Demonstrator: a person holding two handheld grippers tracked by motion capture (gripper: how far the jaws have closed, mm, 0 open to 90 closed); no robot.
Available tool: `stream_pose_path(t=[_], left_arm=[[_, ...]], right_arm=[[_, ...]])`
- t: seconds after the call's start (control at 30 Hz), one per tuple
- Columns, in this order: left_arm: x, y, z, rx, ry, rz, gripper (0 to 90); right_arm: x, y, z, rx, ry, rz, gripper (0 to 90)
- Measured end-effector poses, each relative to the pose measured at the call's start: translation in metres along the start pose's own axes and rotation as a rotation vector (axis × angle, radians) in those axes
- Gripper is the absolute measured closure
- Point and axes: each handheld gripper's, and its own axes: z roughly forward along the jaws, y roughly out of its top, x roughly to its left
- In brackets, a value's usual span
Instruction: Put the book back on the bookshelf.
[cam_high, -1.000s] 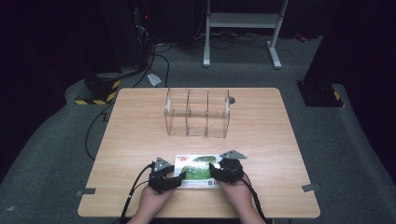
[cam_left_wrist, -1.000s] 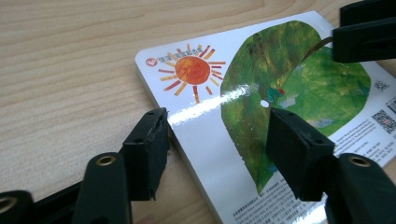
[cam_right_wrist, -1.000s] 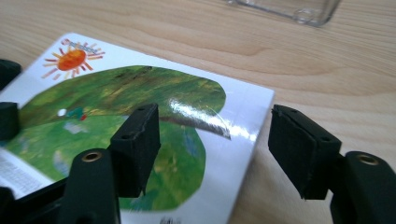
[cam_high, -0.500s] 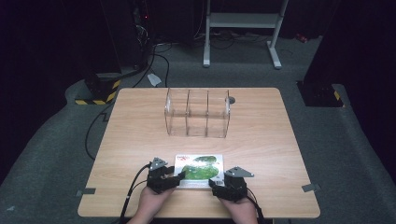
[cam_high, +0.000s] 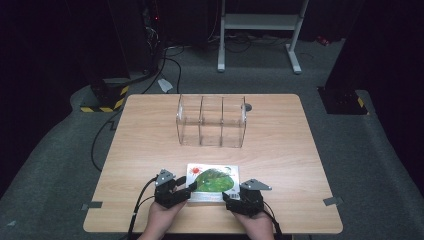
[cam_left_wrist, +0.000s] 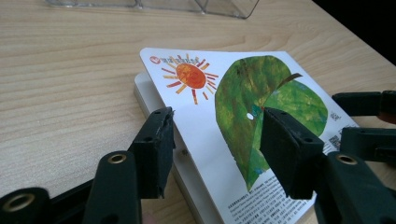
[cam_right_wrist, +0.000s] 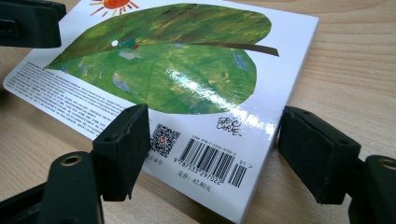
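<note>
Glossy stiff book (cam_high: 213, 182) lay flat at near table (cam_high: 280, 150) edge | left tongs (cam_high: 186, 190) closing astride its corner, not pressing | right tongs (cam_high: 226, 199) opened wide at barcode corner | I judged: light, slippery; grip the edge.

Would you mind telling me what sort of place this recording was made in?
Probably a lab or studio set up for recording: a lone wooden table on grey carpet in a dark room, with cables and a metal equipment stand behind.
</note>
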Motion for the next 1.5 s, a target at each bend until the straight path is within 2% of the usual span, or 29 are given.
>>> stream_pose_path(t=[0.17, 0.2, 0.33, 0.43, 0.6, 0.63, 0.67, 0.7, 0.77, 0.87, 0.93, 0.97, 1.0, 1.03, 1.17, 1.2, 1.23, 1.27, 1.3, 1.37, 1.5], left_arm=[[-0.002, 0.001, -0.005, -0.041, -0.018, -0.001, 45.6], [-0.003, 0.002, -0.007, -0.065, -0.026, 0.004, 45.9], [-0.003, 0.004, -0.007, -0.079, -0.038, -0.003, 46.8], [-0.003, 0.006, -0.007, -0.082, -0.042, -0.004, 47.0], [-0.007, 0.014, -0.008, -0.079, -0.059, 0.006, 46.8], [-0.007, 0.014, -0.008, -0.079, -0.059, 0.006, 47.0], [-0.008, 0.017, -0.009, -0.078, -0.060, 0.017, 47.0], [-0.011, 0.022, -0.010, -0.083, -0.070, 0.024, 47.4], [-0.013, 0.025, -0.011, -0.098, -0.079, 0.023, 47.8], [-0.018, 0.030, -0.012, -0.115, -0.083, 0.044, 47.7], [-0.021, 0.031, -0.012, -0.128, -0.099, 0.031, 47.6], [-0.022, 0.031, -0.013, -0.129, -0.104, 0.032, 47.6], [-0.023, 0.031, -0.013, -0.129, -0.108, 0.031, 47.5], [-0.024, 0.031, -0.013, -0.134, -0.114, 0.032, 47.5], [-0.026, 0.029, -0.015, -0.139, -0.130, 0.036, 47.6], [-0.024, 0.029, -0.014, -0.135, -0.132, 0.045, 47.6], [-0.024, 0.029, -0.014, -0.135, -0.132, 0.045, 47.7], [-0.020, 0.028, -0.014, -0.126, -0.137, 0.037, 47.7], [-0.020, 0.028, -0.014, -0.126, -0.137, 0.037, 47.3], [-0.014, 0.027, -0.013, -0.116, -0.144, 0.009, 45.9], [-0.002, 0.029, -0.007, -0.050, -0.204, -0.056, 37.1]], right_arm=[[-0.001, 0.000, -0.001, -0.012, 0.014, 0.011, 24.5], [-0.001, 0.000, -0.001, -0.020, 0.011, 0.004, 24.4], [-0.001, 0.001, -0.003, -0.034, 0.022, 0.012, 24.5], [0.001, 0.000, -0.006, -0.046, 0.010, -0.002, 24.3], [0.006, -0.002, -0.011, -0.065, 0.002, -0.061, 21.8], [0.006, -0.002, -0.011, -0.065, 0.002, -0.061, 21.8], [0.008, -0.001, -0.012, -0.069, -0.008, -0.075, 21.4], [0.013, 0.001, -0.017, -0.099, -0.008, -0.107, 21.2], [0.015, 0.001, -0.018, -0.105, -0.008, -0.111, 20.8], [0.026, 0.001, -0.019, -0.113, -0.009, -0.169, 19.2], [0.032, 0.000, -0.018, -0.124, -0.020, -0.196, 18.6], [0.035, 0.000, -0.017, -0.120, -0.011, -0.198, 17.6], [0.039, 0.000, -0.014, -0.117, -0.023, -0.228, 16.7], [0.039, 0.000, -0.014, -0.117, -0.023, -0.228, 16.7], [0.047, -0.001, -0.007, -0.101, -0.067, -0.280, 18.3], [0.046, -0.001, -0.005, -0.102, -0.090, -0.273, 21.9], [0.046, -0.001, -0.005, -0.102, -0.090, -0.273, 21.9], [0.045, 0.000, -0.007, -0.115, -0.112, -0.253, 22.6], [0.045, 0.000, -0.007, -0.115, -0.112, -0.253, 22.6], [0.043, 0.001, -0.009, -0.128, -0.104, -0.249, 22.7], [0.041, 0.001, -0.011, -0.130, -0.117, -0.255, 23.3]])
